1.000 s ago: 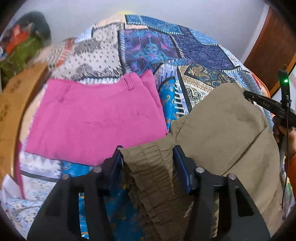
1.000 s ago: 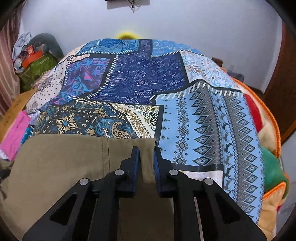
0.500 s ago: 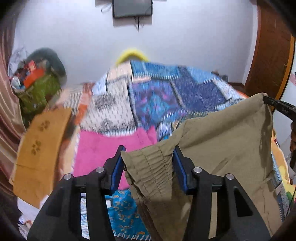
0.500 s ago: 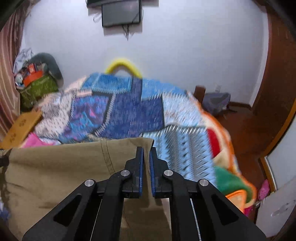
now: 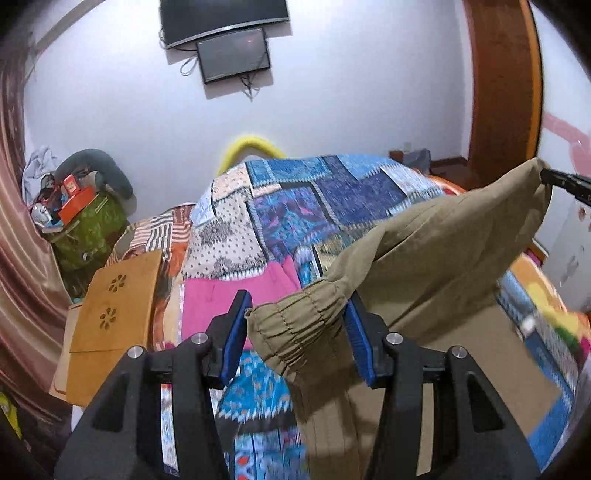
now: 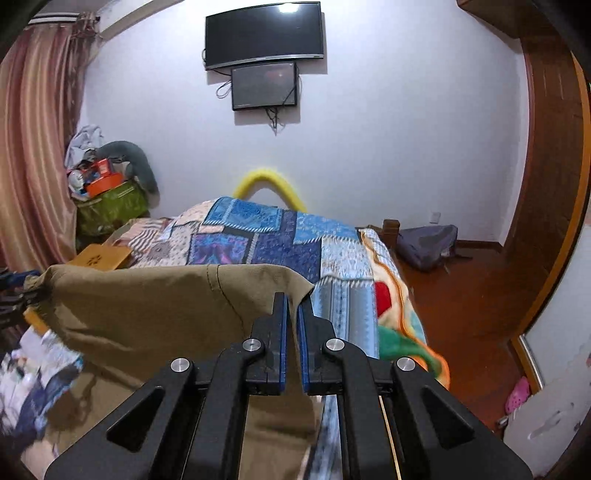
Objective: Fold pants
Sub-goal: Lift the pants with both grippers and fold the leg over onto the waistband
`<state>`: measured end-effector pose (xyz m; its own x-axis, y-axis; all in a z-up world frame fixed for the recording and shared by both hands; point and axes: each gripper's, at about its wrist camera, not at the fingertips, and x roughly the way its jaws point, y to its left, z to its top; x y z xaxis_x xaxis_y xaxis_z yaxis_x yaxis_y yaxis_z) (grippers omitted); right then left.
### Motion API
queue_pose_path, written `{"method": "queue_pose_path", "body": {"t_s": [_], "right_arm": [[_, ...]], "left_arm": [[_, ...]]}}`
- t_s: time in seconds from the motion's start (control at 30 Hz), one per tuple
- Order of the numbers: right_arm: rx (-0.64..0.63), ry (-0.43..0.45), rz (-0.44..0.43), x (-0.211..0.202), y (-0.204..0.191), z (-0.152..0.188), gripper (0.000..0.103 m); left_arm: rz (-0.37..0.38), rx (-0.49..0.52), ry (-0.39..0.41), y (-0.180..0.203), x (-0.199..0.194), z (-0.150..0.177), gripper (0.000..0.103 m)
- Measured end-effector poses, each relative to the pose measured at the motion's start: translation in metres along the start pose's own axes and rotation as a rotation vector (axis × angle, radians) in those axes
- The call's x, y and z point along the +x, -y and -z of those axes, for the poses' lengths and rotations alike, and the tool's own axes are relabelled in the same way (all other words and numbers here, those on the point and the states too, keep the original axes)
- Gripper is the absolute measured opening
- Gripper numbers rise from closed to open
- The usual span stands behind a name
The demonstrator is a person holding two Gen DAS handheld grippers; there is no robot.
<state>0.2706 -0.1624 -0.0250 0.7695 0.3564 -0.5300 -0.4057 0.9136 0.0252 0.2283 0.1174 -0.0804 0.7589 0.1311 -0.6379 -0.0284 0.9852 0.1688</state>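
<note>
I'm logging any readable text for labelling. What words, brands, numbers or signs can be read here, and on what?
None can be read.
Television: a small mark on its lower bezel, too small to read.
Orange box: any print is blurred.
Olive pants, held by the left gripper and right gripper: no label visible.

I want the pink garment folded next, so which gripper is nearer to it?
Left. The left gripper, shut on the olive pants, hangs just in front of the pink garment. The right gripper holds the pants' far end, well away from it.
</note>
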Motion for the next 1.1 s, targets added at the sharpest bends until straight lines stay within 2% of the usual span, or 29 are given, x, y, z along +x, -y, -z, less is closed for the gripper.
{"method": "queue_pose_path", "body": {"t_s": [0.17,0.3,0.47,0.6,0.73,0.8,0.9,0.97,1.03,1.1], "right_arm": [[0.007,-0.042,-0.023,-0.031,-0.004,0.044,0.004],[0.001,-0.11,-0.069,-0.044,-0.009,0.086,0.004],[0.034,-0.225,-0.105,-0.043,-0.011,0.14,0.005],[0.025,-0.292,-0.1,-0.046,-0.021,0.179,0.005],[0.042,-0.337,-0.083,-0.053,-0.026,0.207,0.005],[0.055,-0.373,-0.104,-0.058,-0.028,0.216,0.005],[0.058,-0.356,-0.104,-0.072,-0.034,0.222,0.013],[0.049,-0.321,-0.109,-0.082,-0.042,0.216,0.023],[0.034,-0.275,-0.104,-0.09,-0.05,0.209,0.041],[0.01,-0.227,-0.113,-0.095,-0.06,0.199,0.046]], "left_arm": [[0.018,0.048,-0.036,0.012,-0.014,0.045,0.051],[0.03,0.073,-0.103,0.018,-0.011,0.083,0.051],[0.081,0.032,-0.191,0.018,-0.006,0.131,0.053],[0.079,0.021,-0.247,0.024,-0.004,0.165,0.053],[0.079,-0.019,-0.275,0.019,-0.011,0.181,0.053],[0.07,-0.029,-0.286,0.016,-0.016,0.184,0.053],[0.058,-0.031,-0.269,0.014,-0.027,0.179,0.053],[0.06,-0.037,-0.246,0.014,-0.035,0.169,0.053],[0.095,-0.051,-0.225,0.017,-0.043,0.156,0.053],[0.124,-0.048,-0.213,0.024,-0.047,0.145,0.053]]}}
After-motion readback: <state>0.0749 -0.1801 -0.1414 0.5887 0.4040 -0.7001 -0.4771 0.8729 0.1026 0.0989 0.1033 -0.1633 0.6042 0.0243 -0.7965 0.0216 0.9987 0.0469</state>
